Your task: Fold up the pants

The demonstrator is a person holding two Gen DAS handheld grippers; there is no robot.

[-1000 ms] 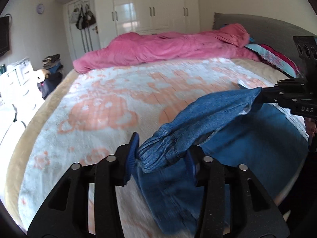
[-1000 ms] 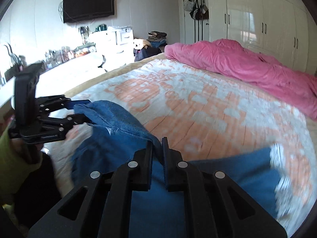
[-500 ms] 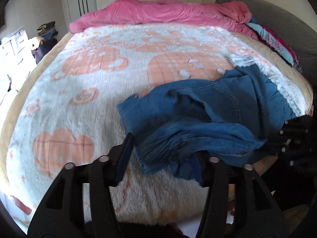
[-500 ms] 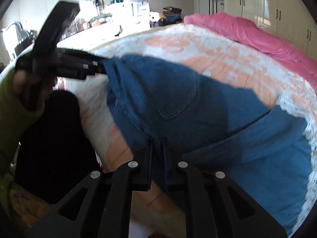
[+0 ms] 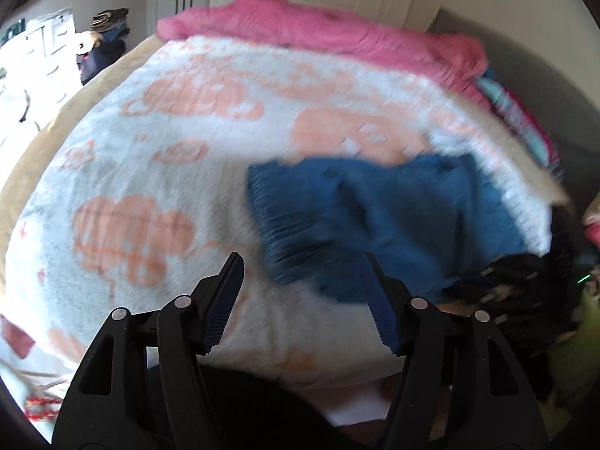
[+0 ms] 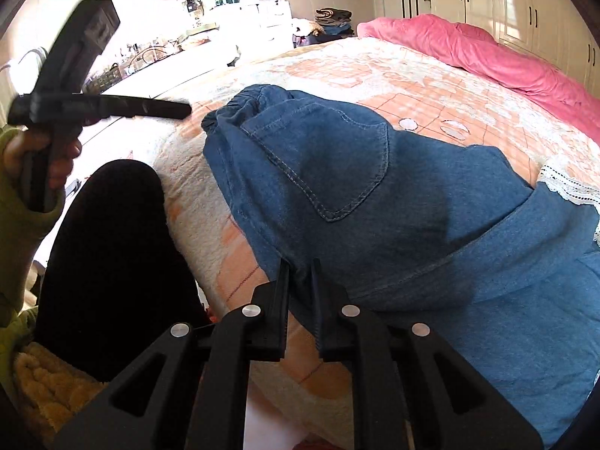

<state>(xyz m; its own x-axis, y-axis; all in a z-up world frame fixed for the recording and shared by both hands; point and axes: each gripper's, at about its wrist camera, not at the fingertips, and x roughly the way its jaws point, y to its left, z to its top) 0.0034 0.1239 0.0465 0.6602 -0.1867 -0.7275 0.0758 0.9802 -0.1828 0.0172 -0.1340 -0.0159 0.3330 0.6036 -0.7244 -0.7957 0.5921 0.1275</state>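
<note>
Blue denim pants (image 6: pixel 375 187) lie spread on the bed's near corner, back pocket up and elastic waistband toward the far left. My right gripper (image 6: pixel 300 262) pinches their near edge, its jaws only a sliver apart and just starting to part, with denim between them. In the left wrist view the pants (image 5: pixel 393 217) are a blurred blue heap ahead and to the right. My left gripper (image 5: pixel 303 262) is opening wide and holds nothing. The right wrist view shows the left gripper (image 6: pixel 180 109) hovering left of the waistband, clear of the cloth.
The bed carries a white and orange fleece blanket (image 5: pixel 168 172) with a pink duvet (image 6: pixel 487 48) bunched along its far side. A person's black-clad leg (image 6: pixel 112 243) and green sleeve (image 6: pixel 18 206) are by the bed's near edge. A cluttered dresser (image 6: pixel 243 11) stands beyond.
The pants went from hanging between both grippers to lying on the bed. My left gripper let go of the waistband, opened and drew away to the left. My right gripper came down with the cloth.
</note>
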